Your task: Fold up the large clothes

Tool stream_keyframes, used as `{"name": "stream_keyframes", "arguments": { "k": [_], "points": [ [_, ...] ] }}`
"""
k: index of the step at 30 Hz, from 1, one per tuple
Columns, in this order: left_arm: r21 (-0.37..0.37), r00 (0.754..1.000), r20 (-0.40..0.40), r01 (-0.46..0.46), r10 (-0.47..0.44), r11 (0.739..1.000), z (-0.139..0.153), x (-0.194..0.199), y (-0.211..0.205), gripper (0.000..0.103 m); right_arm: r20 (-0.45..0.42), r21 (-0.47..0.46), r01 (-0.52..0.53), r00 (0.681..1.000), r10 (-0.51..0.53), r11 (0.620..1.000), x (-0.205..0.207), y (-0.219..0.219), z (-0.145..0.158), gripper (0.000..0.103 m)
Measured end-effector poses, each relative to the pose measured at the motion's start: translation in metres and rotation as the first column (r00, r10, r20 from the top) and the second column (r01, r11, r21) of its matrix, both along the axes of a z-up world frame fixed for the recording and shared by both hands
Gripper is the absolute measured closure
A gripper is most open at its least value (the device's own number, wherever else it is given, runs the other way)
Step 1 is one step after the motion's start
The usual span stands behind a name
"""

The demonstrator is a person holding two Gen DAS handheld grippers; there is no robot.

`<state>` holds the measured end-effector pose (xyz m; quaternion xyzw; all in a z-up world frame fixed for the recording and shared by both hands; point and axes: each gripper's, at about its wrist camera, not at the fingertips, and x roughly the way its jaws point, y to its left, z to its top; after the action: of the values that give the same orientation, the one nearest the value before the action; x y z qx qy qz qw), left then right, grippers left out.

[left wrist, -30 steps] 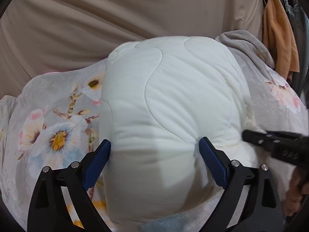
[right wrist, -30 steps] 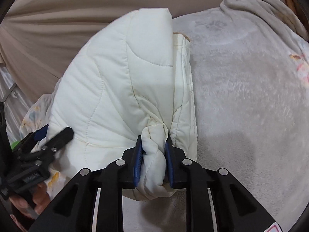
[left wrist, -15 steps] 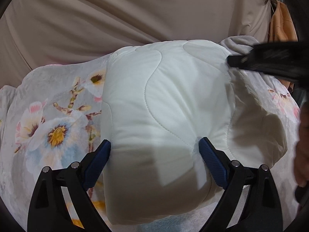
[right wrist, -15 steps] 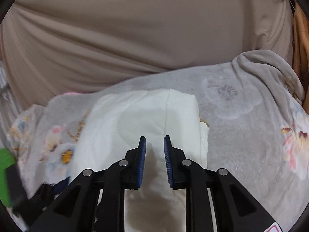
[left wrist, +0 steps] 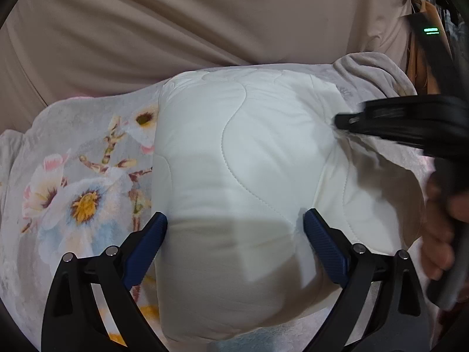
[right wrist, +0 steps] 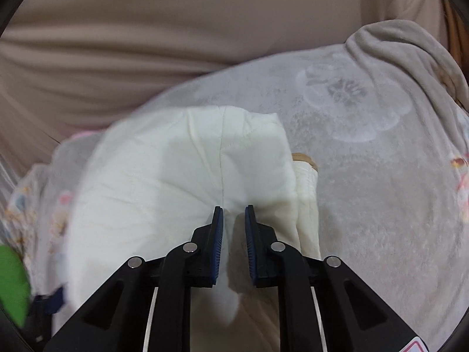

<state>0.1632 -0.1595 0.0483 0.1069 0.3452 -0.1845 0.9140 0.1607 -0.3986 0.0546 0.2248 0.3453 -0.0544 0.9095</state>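
A white quilted garment lies folded into a thick bundle on the bed. My left gripper straddles its near end with jaws wide, both blue pads pressed into the bundle's sides. In the left wrist view my right gripper reaches in from the right and touches the bundle's far right edge, where creases pull toward its tip. In the right wrist view the right gripper has narrow jaws pinching a fold of the garment. Wrinkles radiate from the pads, and a tail of cloth hangs below them.
A grey floral blanket covers the bed, bunched into a ridge at the far right. A beige draped cloth rises behind the bed. A person's hand holds the right gripper's handle. A tan edge peeks from under the garment.
My right gripper has lifted its pinched fold and carried it over the bundle, away from the near edge toward the far right. The left gripper has stayed on the bundle.
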Motion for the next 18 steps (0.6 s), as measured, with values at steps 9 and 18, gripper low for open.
{"name": "stream_keyframes", "arguments": {
  "k": [9, 18],
  "points": [
    [-0.072, 0.999, -0.042, 0.012, -0.015, 0.997, 0.015, -0.006, 0.017, 0.011, -0.032, -0.098, -0.052, 0.998, 0.049, 0.994, -0.1, 0.026, 0.007, 0.085],
    [-0.074, 0.998, -0.058, -0.024, 0.02, 0.997, 0.015, -0.019, 0.048, 0.012, -0.043, 0.002, -0.047, 0.998, 0.047, 0.999, -0.101, 0.009, -0.043, 0.083]
  ]
}}
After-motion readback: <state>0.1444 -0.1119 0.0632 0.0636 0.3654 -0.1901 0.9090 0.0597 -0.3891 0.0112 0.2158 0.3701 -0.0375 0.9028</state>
